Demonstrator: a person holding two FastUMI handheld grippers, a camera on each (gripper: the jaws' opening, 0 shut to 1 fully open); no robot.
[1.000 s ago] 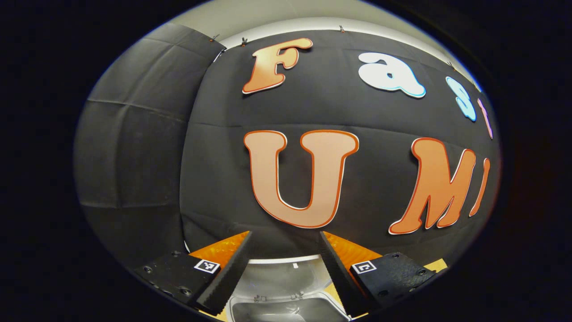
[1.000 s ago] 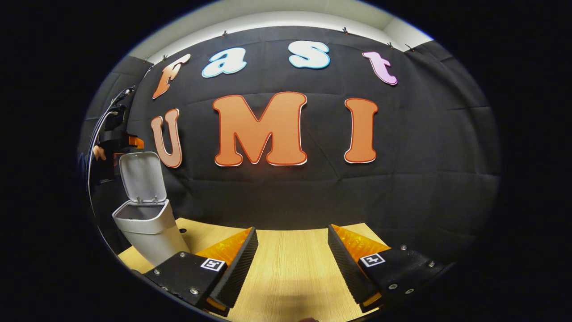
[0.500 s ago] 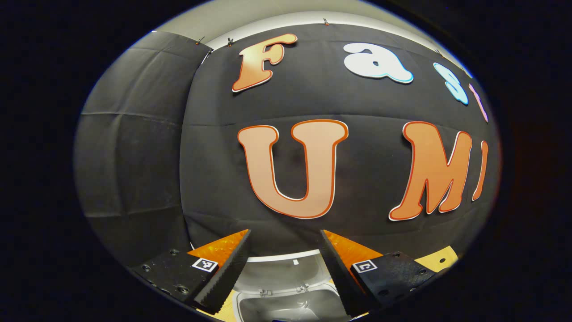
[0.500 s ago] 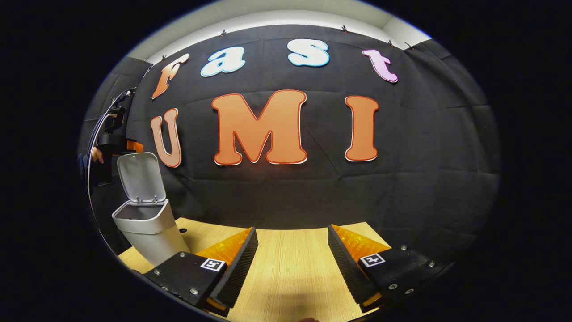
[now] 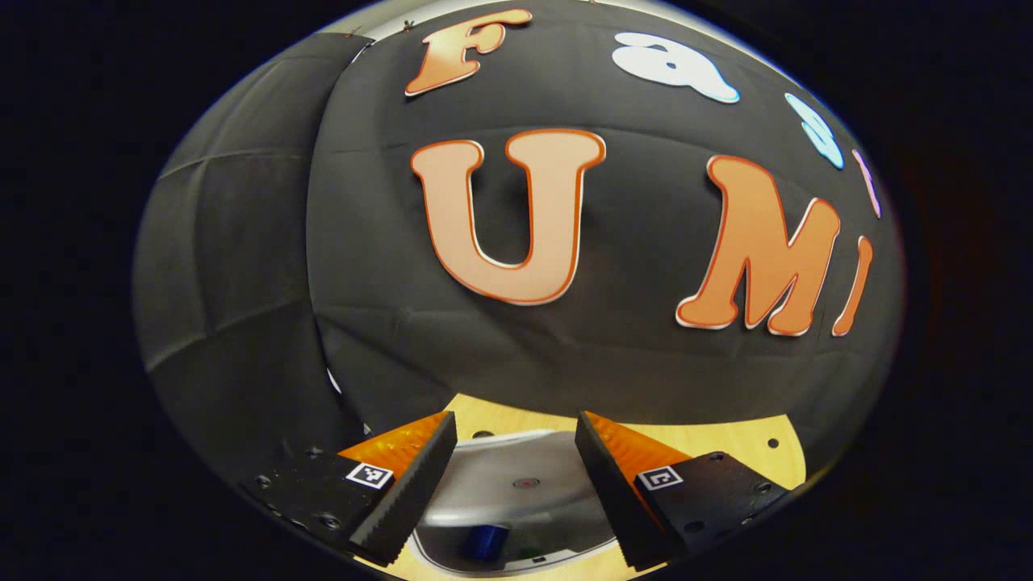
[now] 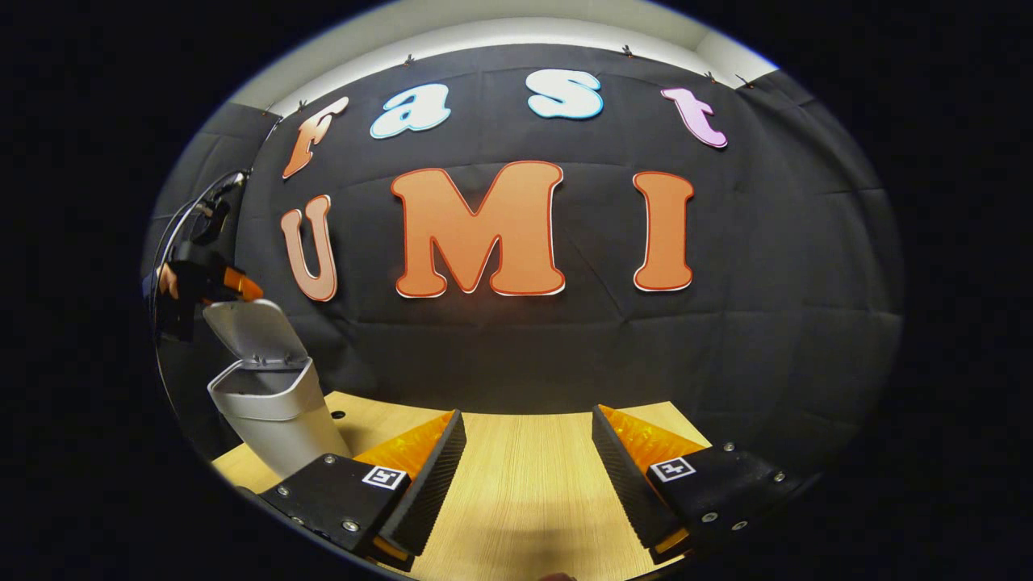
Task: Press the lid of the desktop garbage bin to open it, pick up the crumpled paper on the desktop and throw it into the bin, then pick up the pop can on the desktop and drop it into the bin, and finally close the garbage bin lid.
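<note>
Garbage bin lid half-lowered over the bin, under the left tongs; closing step apparently in hand, firm downward press needed next. Left tongs spread, lid directly below between fingers, blue item glimpsed beneath. Right tongs spread, holding nothing, over bare worktop, bin far left.

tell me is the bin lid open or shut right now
Partly open: in the right gripper view the lid tilts above the bin, a gap showing.
</note>
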